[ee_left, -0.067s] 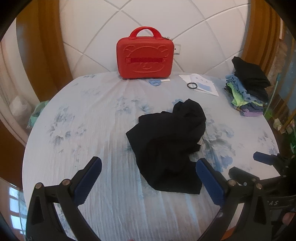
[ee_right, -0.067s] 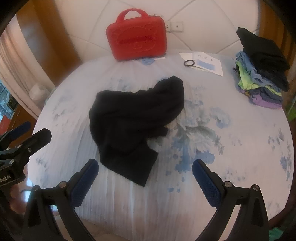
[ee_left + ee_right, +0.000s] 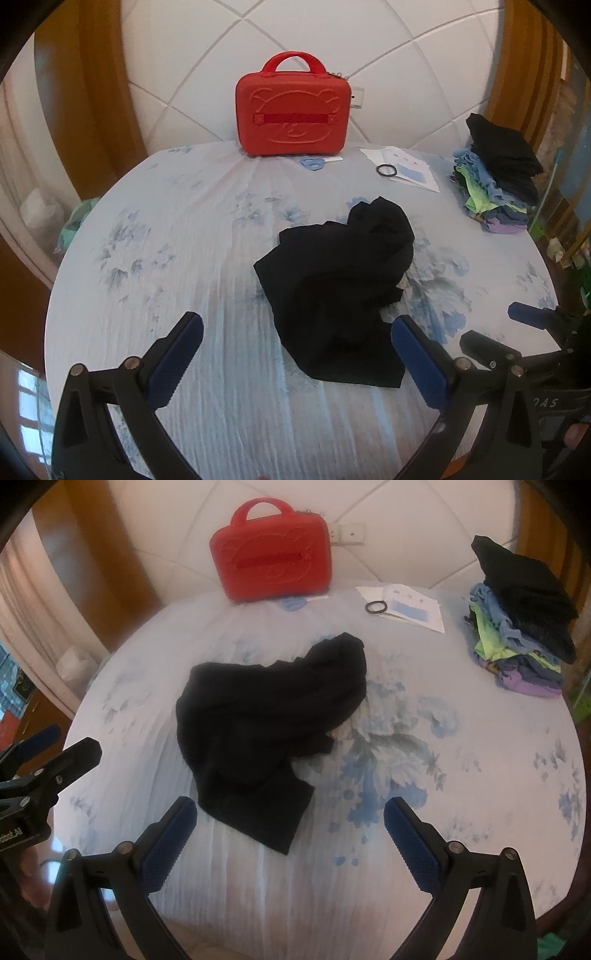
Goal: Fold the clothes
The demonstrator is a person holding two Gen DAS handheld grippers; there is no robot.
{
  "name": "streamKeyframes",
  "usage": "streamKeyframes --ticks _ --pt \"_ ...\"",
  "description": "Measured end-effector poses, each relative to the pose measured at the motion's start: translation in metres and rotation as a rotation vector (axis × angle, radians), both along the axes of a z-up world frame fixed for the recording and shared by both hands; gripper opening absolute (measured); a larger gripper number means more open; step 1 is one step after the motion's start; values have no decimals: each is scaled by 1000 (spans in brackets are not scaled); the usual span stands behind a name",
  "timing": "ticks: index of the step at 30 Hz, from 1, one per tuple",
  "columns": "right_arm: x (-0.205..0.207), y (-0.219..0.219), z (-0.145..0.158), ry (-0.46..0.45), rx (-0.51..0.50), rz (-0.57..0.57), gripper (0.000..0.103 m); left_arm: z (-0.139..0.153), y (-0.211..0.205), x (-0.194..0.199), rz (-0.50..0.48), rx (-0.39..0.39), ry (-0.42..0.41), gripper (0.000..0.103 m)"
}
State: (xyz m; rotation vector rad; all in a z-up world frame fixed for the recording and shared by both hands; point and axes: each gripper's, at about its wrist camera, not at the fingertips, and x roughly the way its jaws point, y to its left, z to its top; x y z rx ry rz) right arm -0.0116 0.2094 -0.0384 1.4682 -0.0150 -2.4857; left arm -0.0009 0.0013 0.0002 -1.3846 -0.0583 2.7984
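Observation:
A crumpled black garment (image 3: 340, 291) lies in the middle of the round table with the blue floral cloth (image 3: 166, 266); it also shows in the right wrist view (image 3: 258, 723). My left gripper (image 3: 295, 354) is open and empty, held near the front edge just short of the garment's near hem. My right gripper (image 3: 288, 834) is open and empty, near the front edge, with the garment's near corner between its fingers' line of sight. Each gripper shows at the edge of the other's view.
A red bear-embossed case (image 3: 293, 110) stands at the table's back. A paper sheet with a black ring (image 3: 386, 170) lies beside it. A stack of folded clothes (image 3: 498, 177) sits at the right edge. Padded white wall and wooden panels are behind.

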Motion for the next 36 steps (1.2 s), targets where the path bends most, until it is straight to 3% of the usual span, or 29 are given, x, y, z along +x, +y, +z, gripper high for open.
streamKeyframes --ticks 36 --pt "-13 2 0 10 2 -17 103 -11 -2 -9 3 -16 -17 103"
